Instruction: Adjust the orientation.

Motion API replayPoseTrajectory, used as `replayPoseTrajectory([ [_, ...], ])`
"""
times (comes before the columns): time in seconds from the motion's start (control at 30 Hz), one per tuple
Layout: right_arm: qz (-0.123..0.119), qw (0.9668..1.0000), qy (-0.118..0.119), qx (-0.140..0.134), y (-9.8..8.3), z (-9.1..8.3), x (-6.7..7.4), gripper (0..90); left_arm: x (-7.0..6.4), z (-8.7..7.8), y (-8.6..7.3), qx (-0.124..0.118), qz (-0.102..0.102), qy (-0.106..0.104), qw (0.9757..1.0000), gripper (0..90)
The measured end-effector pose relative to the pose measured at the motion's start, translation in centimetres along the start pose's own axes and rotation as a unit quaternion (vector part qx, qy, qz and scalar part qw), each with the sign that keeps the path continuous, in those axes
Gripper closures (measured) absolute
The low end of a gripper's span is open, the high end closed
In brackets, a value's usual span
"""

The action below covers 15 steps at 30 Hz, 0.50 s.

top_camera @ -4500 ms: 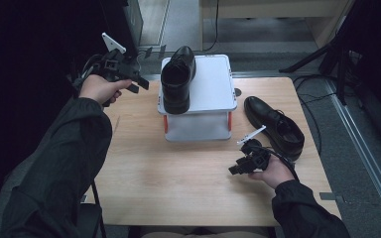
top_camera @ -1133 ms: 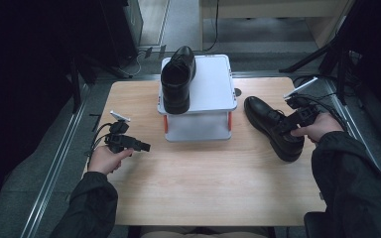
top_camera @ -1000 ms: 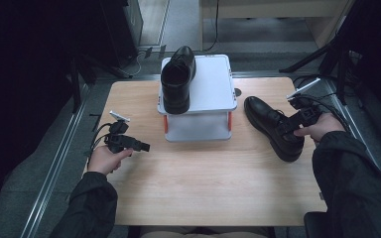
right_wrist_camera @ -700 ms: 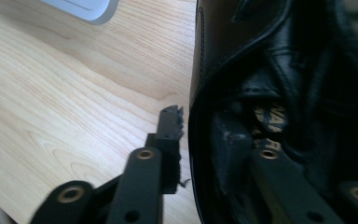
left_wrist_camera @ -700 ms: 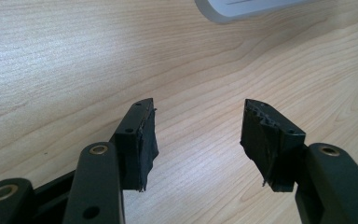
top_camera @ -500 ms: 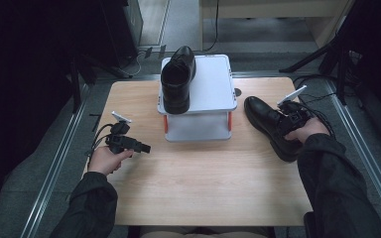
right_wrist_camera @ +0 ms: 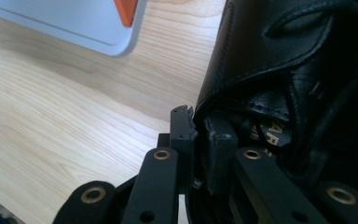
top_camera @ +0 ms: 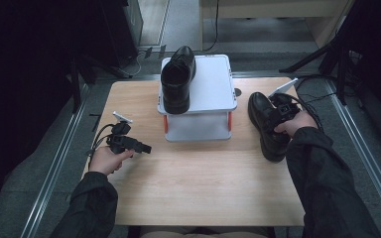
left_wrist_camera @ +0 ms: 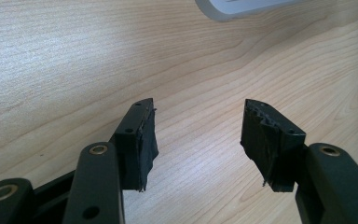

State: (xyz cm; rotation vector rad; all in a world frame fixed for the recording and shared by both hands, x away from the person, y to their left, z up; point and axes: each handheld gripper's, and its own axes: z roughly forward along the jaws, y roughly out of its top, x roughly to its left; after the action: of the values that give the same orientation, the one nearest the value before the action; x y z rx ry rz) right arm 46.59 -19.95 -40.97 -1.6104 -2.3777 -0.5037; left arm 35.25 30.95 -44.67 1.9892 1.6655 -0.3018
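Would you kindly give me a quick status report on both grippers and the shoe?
Right gripper clamped on black leather shoe's collar. Left gripper open over wooden table. Path clear.

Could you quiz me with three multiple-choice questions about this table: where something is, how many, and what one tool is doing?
1. Where is the shoe on the stand?
A. on the white stand
B. on the floor
C. under the table

2. How many black shoes are there?
A. one
B. two
C. four

3. What is the right gripper doing?
A. lying open
B. pinching the rim of the shoe on the table
C. holding a cup

Answers: 1 A, it rests on the stand's top. 2 B, one is on the stand, one on the table. 3 B, its jaws clamp the shoe's collar.
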Motion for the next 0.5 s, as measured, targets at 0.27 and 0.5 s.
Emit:
replayPoseTrajectory([
  [0.27, 0.010, 0.9999, 0.012, -0.005, 0.83, 0.64, 0.92, 81.8, 0.09, 0.02, 0.00, 0.000, -0.001, -0.002, 1.0000, 44.6],
  [0.5, 0.011, 0.9995, 0.020, -0.023, 0.51, 0.27, 0.63, 75.0, 0.12, 0.09, 0.03, 0.003, 0.002, -0.003, 1.0000, 44.6],
])
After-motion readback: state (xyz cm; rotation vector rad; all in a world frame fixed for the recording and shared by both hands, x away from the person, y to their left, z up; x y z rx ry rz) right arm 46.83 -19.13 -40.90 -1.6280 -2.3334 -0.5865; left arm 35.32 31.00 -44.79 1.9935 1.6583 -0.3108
